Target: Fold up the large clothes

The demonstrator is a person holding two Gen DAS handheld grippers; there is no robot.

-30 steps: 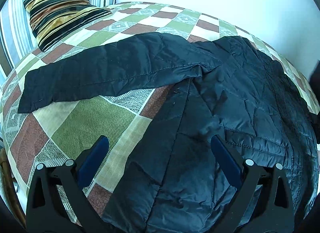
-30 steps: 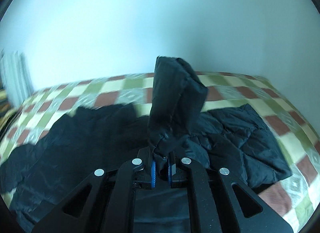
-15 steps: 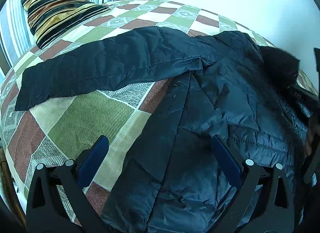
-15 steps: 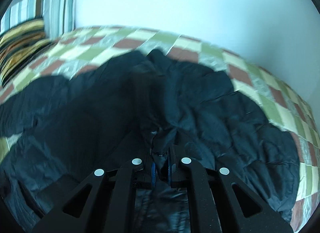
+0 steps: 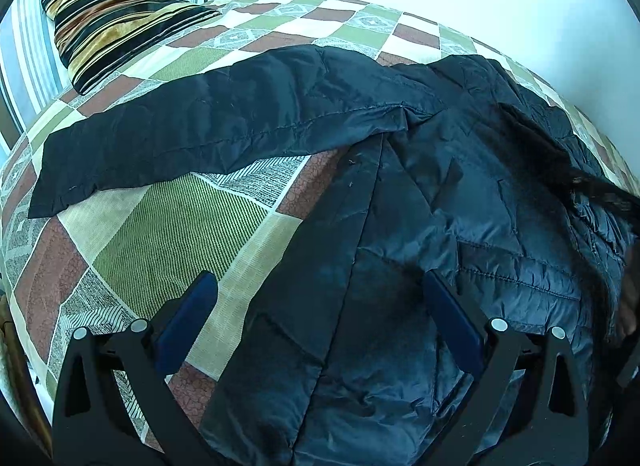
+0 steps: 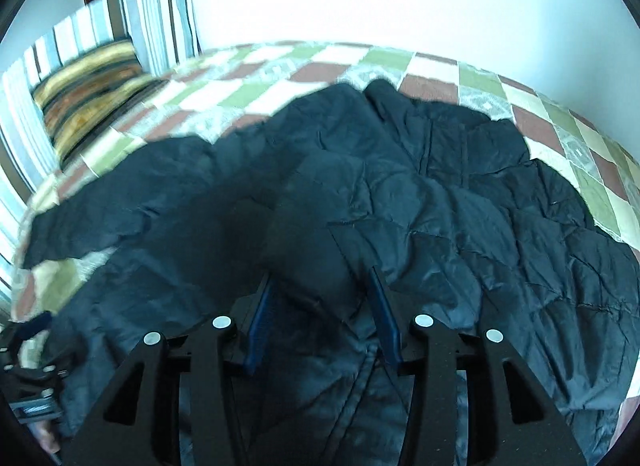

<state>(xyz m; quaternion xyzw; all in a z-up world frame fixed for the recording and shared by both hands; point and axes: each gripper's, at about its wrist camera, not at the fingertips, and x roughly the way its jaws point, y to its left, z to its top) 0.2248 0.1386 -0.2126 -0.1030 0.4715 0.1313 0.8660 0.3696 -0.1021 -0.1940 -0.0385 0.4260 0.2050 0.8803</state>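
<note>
I am letting go of a sleeve fold: my right gripper [image 6: 320,318] is opening, fabric lying loosely between its jaws. The black jacket [image 5: 460,225] is filling the frame's centre and right. My left gripper [image 5: 320,326] is hovering wide open; I judge the outstretched sleeve [image 5: 200,133], upper left, is coming next.

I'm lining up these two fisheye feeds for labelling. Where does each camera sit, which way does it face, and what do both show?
Left wrist: on the left claw, looking down at the black jacket and outstretched sleeve; its open blue fingers show.
Right wrist: on the right claw, angled down over the jacket; its jaws are opening around a fold, and the left claw shows at the lower left edge.
Shared: jacket, checked bedspread, striped pillow.
</note>
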